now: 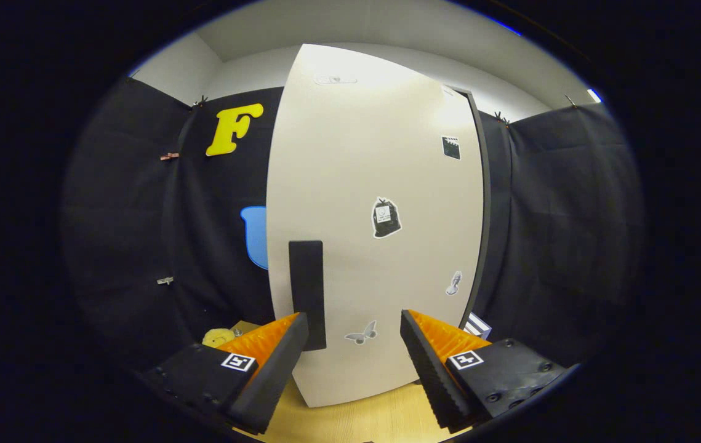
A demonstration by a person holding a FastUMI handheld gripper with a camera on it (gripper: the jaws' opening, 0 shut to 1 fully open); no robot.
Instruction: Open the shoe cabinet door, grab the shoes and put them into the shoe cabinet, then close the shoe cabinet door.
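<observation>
Gripper view, single frame. The gripper (354, 338) faces the shoe cabinet door (375, 215) head on, fingers spread wide apart with nothing between the pads. Both fingers (276, 363) are black with ribbed inner faces and orange wedges behind them; each carries a small square black-and-white marker on its base.

The door is a tall, pale, off-white panel standing upright on a light wooden floor (362, 418). It reads as closed or very nearly so: a dark frame edge (480, 203) runs down its right side, and no interior of the cabinet can be seen. A black vertical handle (307, 292) sits on the lower left part of the door. The tip of the left finger lies just beside the bottom of the handle; whether they touch cannot be told. The right finger is apart from the handle, out in front of the bare door panel.

Stickers on the door: a dark bag shape (385, 218) near the middle, a small dark square (450, 147) higher to the right, a butterfly (361, 334) low between the fingers, and a small grey figure (453, 283) near the right edge.

A yellow soft object (220, 336) lies on the floor left of the cabinet, beyond the left finger; too small to identify. A white striped item (478, 325) peeks out right of the door, behind the right finger
</observation>
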